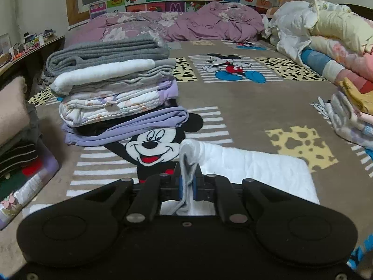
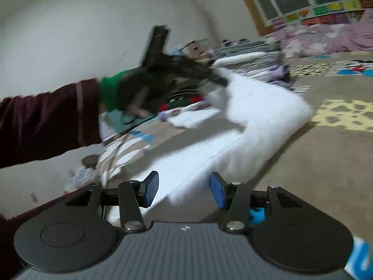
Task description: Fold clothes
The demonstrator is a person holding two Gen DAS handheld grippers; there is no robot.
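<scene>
A white quilted garment (image 1: 256, 170) lies on the Mickey Mouse bedspread (image 1: 233, 107). My left gripper (image 1: 187, 184) is shut on a raised edge of it, the cloth pinched between the blue pads. In the right wrist view the same white garment (image 2: 256, 112) is blurred and lifted at one end by the left gripper (image 2: 216, 79), held in a green-cuffed hand. My right gripper (image 2: 184, 192) is open and empty, its blue pads just above the near part of the white cloth.
A tall stack of folded clothes (image 1: 112, 88) stands at the left of the bed. More folded items (image 1: 21, 154) lie at the far left. Rolled quilts (image 1: 331, 46) pile at the right. A purple duvet (image 1: 186, 23) lies by the headboard.
</scene>
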